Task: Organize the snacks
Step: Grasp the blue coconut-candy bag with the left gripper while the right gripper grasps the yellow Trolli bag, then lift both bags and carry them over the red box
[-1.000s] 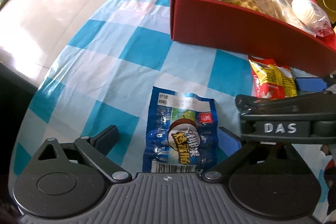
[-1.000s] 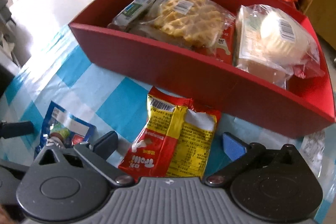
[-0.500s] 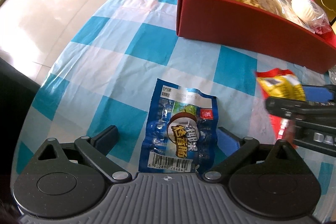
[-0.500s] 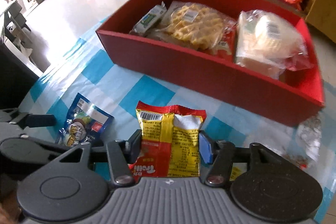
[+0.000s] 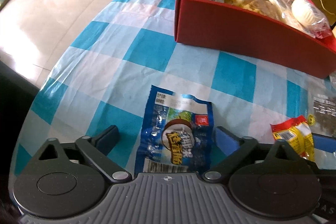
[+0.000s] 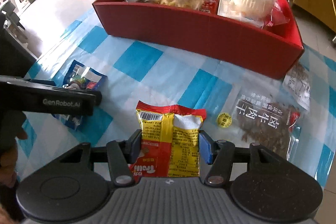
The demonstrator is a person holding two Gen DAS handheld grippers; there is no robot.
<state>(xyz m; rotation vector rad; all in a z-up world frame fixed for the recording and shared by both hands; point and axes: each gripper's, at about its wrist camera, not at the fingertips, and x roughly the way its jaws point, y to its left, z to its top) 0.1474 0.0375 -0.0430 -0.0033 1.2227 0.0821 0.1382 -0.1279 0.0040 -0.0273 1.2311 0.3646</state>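
Note:
A blue snack packet [image 5: 176,135] lies flat on the checked tablecloth between the fingers of my left gripper [image 5: 167,136]. Its jaws are closing: the right pad [image 5: 223,135] is at the packet's edge, and the left pad [image 5: 109,135] is still apart from it. My right gripper [image 6: 170,147] is shut on a red and yellow snack packet [image 6: 170,135] and holds it just above the cloth. That packet [image 5: 294,140] also shows at the right of the left wrist view. The red box [image 6: 189,22] stands behind and holds several bagged snacks.
A clear bag of dried beef [image 6: 266,119] and a smaller clear packet [image 6: 298,83] lie right of the held packet, near the box's corner. A yellow sticker [image 6: 224,120] lies on the cloth. The table edge [image 5: 48,81] curves at the left, over tiled floor.
The right gripper closed on the red and yellow packet, lifted it off the cloth and carried it rightward. The left gripper's fingers drew in toward the blue packet.

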